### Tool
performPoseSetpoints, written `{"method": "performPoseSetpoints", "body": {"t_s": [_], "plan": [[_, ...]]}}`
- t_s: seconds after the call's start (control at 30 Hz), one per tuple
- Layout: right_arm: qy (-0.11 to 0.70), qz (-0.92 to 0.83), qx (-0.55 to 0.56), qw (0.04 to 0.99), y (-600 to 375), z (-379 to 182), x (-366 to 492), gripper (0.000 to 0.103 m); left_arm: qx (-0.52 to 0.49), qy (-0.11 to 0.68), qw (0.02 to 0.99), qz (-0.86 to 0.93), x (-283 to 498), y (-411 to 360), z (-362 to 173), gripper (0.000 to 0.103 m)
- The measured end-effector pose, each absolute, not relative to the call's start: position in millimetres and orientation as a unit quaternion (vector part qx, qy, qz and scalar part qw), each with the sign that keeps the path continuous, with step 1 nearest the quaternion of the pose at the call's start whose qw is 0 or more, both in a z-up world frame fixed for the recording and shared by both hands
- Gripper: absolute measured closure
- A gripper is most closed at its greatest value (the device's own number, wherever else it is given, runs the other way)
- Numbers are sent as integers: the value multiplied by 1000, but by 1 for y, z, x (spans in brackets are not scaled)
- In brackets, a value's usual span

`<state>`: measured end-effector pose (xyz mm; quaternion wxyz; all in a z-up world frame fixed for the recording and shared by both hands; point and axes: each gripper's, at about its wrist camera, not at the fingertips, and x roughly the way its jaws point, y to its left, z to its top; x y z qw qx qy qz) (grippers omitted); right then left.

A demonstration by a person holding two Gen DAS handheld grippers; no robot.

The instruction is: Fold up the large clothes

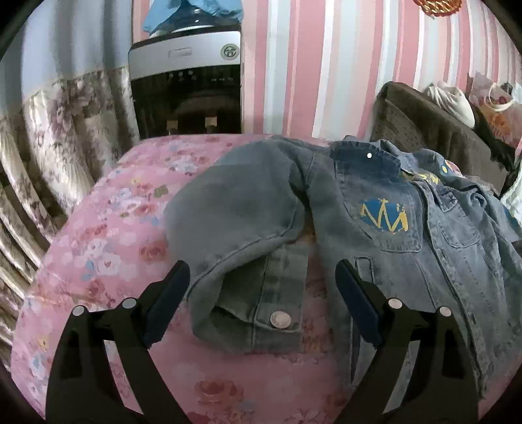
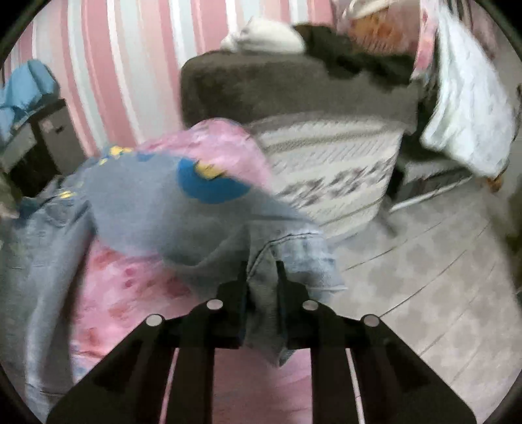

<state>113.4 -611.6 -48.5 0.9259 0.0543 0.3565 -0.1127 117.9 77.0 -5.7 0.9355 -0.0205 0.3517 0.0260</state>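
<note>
Two grippers work over a bed (image 1: pixel 107 228) with a pink flowery cover. Behind the bed is a wall (image 1: pixel 293 65) with pink, white and grey stripes. A flowery curtain (image 1: pixel 65 130) hangs on the left side. A silver and black machine (image 1: pixel 186 81) stands by the wall, with a blue cloth (image 1: pixel 195 9) on top. It has a round logo, too small to read. A brown chair (image 2: pixel 293 84) sits past the bed, and the floor (image 2: pixel 424 277) is pale with a soft pattern.

A blue jeans jacket (image 1: pixel 375 228) lies spread on the bed. Its chest has a blue patch (image 1: pixel 385 217) with yellow zigzag marks like letters, but I cannot read them. One sleeve (image 1: pixel 235 212) is folded in, with a metal button (image 1: pixel 280 319) at the cuff.

The left gripper (image 1: pixel 262 293) has its fingers wide apart, above the cuff and not touching it. The right gripper (image 2: pixel 262 283) pinches a fold of the jacket tight at the bed's edge. That view is blurry.
</note>
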Motion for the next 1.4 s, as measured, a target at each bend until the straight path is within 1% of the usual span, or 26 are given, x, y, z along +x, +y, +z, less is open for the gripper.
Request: {"method": "performPoseSetpoints", "body": {"t_s": [0.07, 0.17, 0.27, 0.43, 0.57, 0.67, 0.83, 0.93, 1.1, 1.13, 1.2, 1.23, 1.27, 1.4], "plan": [[330, -187, 21, 925, -642, -34, 111, 89, -14, 348, 937, 27, 119, 75, -2, 13], [335, -229, 22, 914, -681, -25, 117, 89, -6, 344, 939, 27, 123, 73, 5, 13], [326, -204, 18, 923, -669, -9, 123, 89, 2, 341, 940, 23, 129, 69, 11, 12], [288, -130, 77, 946, -643, 25, 122, 89, 1, 341, 940, 7, 139, 58, 13, 11], [260, -55, 83, 961, -581, 52, 136, 89, 3, 337, 941, -11, 148, 41, 14, 11], [259, -5, 74, 963, -531, 59, 161, 89, 6, 333, 942, -22, 155, 29, 16, 10], [285, 69, 53, 955, -433, 48, 209, 89, 1, 332, 942, -39, 175, 16, 22, 9], [308, 119, 24, 944, -356, 39, 240, 88, 0, 332, 942, -44, 187, 13, 25, 9], [320, 182, -12, 930, -257, 31, 267, 88, -13, 333, 942, -40, 204, 18, 29, 9], [323, 195, -17, 926, -241, 28, 272, 85, -16, 336, 941, -39, 208, 19, 28, 9], [342, 229, -20, 911, -211, 14, 280, 71, -20, 341, 939, -37, 212, 21, 25, 9], [353, 243, -17, 903, -200, 7, 284, 49, -20, 347, 937, -37, 215, 21, 22, 9], [363, 249, -15, 898, -193, -1, 285, 35, -18, 350, 936, -35, 217, 21, 20, 9], [339, 262, 1, 904, -200, 3, 262, 31, -31, 360, 932, -39, 219, 22, 13, 9]]}}
